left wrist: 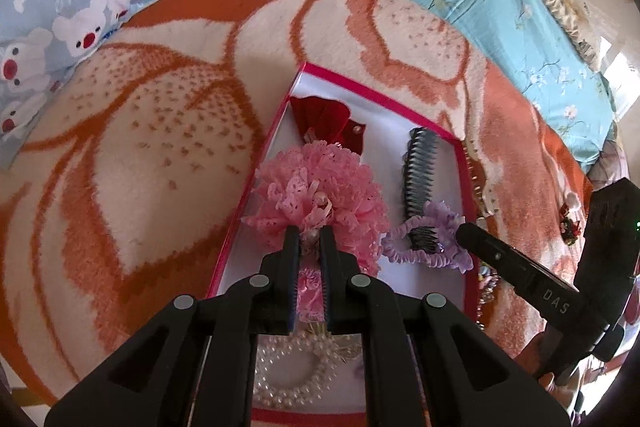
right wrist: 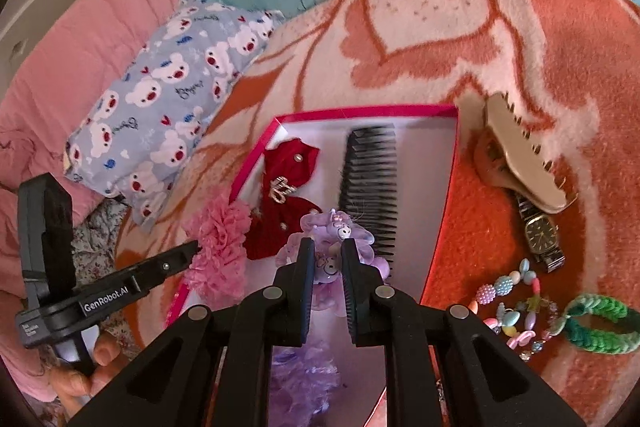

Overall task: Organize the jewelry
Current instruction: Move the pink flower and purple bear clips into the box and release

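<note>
Low in the frame, your left hand-held gripper [left wrist: 309,233] pinches the pink lace flower [left wrist: 320,195] over the pink-rimmed box [left wrist: 256,163]; your right hand-held gripper [right wrist: 327,247] clamps the purple scrunchie [right wrist: 332,227]. Snagged lace could drag both out on release.

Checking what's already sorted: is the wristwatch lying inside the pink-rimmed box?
No: the wristwatch lies on the orange blanket, outside the pink-rimmed box, beside a cream hair claw.
</note>
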Tool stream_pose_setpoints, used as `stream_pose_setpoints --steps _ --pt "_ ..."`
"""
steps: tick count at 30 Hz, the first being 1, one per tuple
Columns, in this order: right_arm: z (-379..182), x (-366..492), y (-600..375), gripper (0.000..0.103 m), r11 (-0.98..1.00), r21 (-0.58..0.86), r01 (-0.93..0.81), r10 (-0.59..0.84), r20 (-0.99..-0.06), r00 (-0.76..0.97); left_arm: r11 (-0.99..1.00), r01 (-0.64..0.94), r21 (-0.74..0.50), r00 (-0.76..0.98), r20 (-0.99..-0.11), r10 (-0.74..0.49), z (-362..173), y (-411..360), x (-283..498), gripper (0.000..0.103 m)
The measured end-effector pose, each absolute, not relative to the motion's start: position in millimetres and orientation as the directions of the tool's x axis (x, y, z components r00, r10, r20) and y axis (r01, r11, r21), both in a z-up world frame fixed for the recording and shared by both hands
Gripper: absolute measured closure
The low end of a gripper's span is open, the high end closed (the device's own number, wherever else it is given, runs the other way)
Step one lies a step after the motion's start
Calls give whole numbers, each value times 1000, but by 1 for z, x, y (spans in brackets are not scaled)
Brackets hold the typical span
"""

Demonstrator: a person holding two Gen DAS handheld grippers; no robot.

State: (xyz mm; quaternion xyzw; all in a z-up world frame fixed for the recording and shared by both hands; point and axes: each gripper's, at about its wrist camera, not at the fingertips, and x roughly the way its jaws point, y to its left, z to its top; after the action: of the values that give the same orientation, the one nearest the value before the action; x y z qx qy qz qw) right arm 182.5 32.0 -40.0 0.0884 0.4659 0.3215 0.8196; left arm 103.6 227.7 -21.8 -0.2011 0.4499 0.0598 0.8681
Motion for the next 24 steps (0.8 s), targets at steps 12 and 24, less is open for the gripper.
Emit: stream_pose_setpoints --steps 12,24 --pt "-53 190 30 85 793 437 -425 590 -726 353 922 -291 -257 559 -828 -55 -36 225 114 95" --pt "-39 184 20 58 776 465 -426 617 -699 362 922 -296 -248 568 -822 -39 -23 225 105 54"
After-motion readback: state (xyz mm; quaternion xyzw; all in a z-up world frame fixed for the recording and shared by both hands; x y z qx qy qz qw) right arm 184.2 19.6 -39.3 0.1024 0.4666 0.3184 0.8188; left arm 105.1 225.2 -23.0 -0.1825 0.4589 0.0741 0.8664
